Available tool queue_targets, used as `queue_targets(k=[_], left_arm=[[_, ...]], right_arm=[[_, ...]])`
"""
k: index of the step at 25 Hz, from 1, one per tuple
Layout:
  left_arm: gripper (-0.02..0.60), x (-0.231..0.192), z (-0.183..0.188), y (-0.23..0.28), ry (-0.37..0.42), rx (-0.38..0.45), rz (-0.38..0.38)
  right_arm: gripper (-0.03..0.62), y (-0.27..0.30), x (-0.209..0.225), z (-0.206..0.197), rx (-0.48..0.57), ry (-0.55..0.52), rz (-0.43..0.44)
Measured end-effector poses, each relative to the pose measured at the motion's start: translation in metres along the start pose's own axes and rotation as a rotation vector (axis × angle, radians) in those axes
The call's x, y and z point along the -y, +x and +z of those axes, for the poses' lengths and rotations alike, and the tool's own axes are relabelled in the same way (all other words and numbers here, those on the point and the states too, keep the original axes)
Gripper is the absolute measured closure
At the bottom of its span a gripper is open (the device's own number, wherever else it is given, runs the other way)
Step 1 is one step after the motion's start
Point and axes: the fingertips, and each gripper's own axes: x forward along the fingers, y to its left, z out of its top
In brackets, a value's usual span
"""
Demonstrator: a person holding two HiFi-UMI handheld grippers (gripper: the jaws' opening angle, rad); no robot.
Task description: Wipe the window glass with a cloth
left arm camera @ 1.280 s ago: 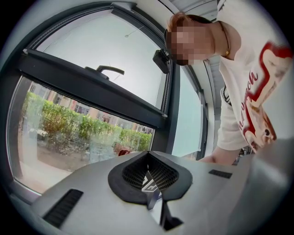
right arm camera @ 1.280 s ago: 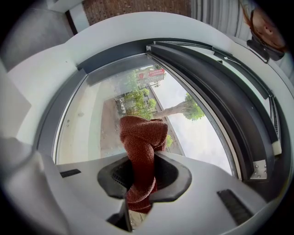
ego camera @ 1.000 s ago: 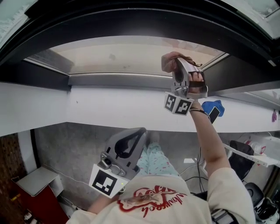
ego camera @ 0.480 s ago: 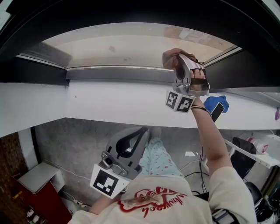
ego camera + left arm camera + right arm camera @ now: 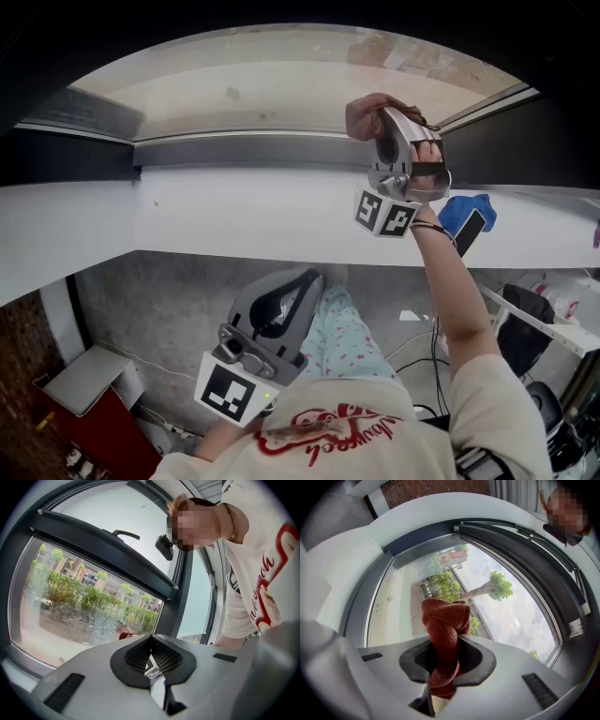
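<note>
The rust-red cloth [image 5: 445,620] is clenched as a twisted wad in the right gripper [image 5: 444,660], up against the lower right of the window glass [image 5: 511,611]. With so little cloth ahead of the jaws, I judge a hard push could scrape their tips on the pane, or a sweep could leave streaks. The left gripper [image 5: 151,660] hangs near the body, closed on nothing, and beyond lie the white sill [image 5: 234,220], a blue object [image 5: 459,216] at its right and a grey floor [image 5: 159,309].

Window glass [image 5: 253,89] lies open left of the right tool [image 5: 382,127] and its cloth [image 5: 360,118]; frame rail [image 5: 234,150] and white sill [image 5: 234,220] bound it below.
</note>
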Motion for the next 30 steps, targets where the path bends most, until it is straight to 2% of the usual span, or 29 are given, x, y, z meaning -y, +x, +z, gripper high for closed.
queue_targets(k=[30], left_arm=[[0.560,-0.019,-0.023,-0.001,-0.048,-0.029,0.029]], right_arm=[[0.514,0.005,-0.077,-0.024,-0.026,-0.014,0.106]])
